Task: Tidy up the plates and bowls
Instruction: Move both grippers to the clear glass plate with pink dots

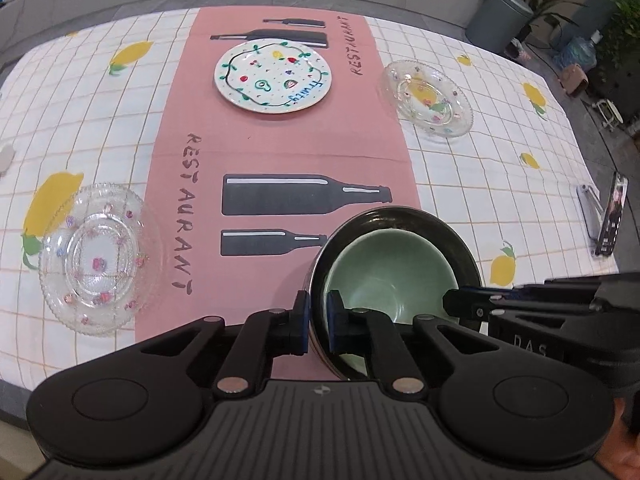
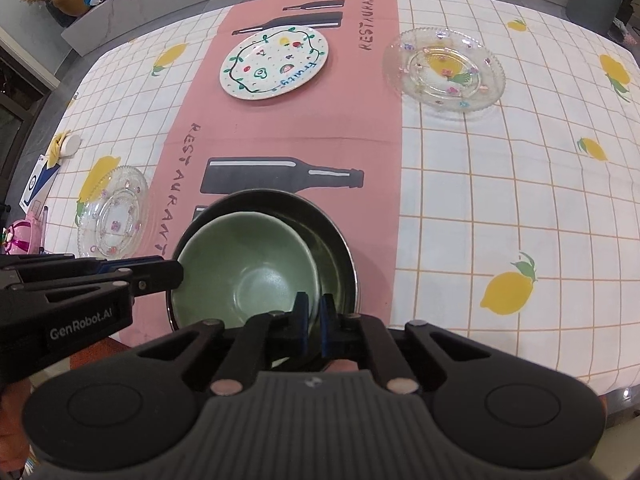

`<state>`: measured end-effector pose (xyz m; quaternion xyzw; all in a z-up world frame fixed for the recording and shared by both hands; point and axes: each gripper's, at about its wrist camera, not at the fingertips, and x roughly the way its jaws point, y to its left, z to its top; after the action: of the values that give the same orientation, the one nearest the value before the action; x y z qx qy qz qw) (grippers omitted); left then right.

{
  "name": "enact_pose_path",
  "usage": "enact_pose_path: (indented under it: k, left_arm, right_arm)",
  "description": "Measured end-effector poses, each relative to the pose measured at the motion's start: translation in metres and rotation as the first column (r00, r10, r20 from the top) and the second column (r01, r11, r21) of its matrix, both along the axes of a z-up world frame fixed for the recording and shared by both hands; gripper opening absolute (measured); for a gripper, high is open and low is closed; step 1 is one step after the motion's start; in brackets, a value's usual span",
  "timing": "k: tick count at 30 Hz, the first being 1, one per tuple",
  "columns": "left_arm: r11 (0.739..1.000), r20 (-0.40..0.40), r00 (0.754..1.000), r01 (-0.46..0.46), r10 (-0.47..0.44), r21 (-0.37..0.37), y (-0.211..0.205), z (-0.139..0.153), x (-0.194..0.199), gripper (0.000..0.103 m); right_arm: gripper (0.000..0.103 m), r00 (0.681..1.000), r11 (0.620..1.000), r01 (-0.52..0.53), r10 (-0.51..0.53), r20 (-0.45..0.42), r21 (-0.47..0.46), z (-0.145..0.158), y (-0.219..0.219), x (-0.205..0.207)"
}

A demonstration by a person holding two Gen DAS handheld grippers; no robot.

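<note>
A pale green bowl [image 1: 384, 272] [image 2: 248, 264] sits nested inside a dark, shiny bowl [image 1: 400, 214] [image 2: 336, 248] on the pink runner near the table's front edge. My left gripper [image 1: 318, 320] [image 2: 178, 272] is shut on the dark bowl's left rim. My right gripper [image 2: 314, 312] [image 1: 452, 302] is shut on the green bowl's right rim. A white painted plate [image 1: 272, 76] [image 2: 274, 62] lies farther back on the runner. One clear glass plate [image 1: 98, 258] [image 2: 114, 212] lies at the left, another [image 1: 426, 98] [image 2: 444, 68] at the back right.
The lemon-print tablecloth [image 2: 480, 184] covers the table. A phone on a stand [image 1: 612, 216] is at the right edge. Small items, among them a white cap [image 2: 72, 144] and a pink object [image 2: 20, 236], are at the left edge. A grey bin [image 1: 498, 12] stands beyond the table.
</note>
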<state>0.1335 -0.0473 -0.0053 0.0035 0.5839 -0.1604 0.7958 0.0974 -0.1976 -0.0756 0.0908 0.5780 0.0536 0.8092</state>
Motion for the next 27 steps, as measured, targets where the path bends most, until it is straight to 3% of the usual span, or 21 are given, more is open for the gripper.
enact_pose_path:
  k: [8,12,14,22,27]
  left_arm:
    - [0.998,0.194,0.979,0.068,-0.068,0.004,0.013,0.034,-0.019,0.011]
    - [0.998,0.294,0.954,0.067,-0.06,-0.013,0.029,0.045,-0.031,0.016]
    - [0.998,0.334,0.941,0.062,-0.053,-0.014,0.039,0.047,-0.037,0.017]
    - [0.993,0.432,0.894,-0.104,0.118,-0.058,0.098,0.047,-0.052,0.032]
    - [0.967,0.454,0.853,-0.221,0.256,-0.13,0.141,0.039,-0.055,0.052]
  right_arm:
    - [0.01,0.991,0.999,-0.023,0.019,0.134,0.026,0.027,0.01,-0.015]
    - [0.026,0.972,0.996,-0.046,0.028,0.234,0.073,0.039,0.022,-0.024]
    - [0.026,0.962,0.993,-0.068,0.041,0.269,0.091,0.04,0.032,-0.028]
    - [0.031,0.937,0.975,-0.139,0.072,0.342,0.176,0.029,0.082,-0.03]
    - [0.039,0.903,0.975,-0.174,0.101,0.418,0.14,0.019,0.118,-0.032]
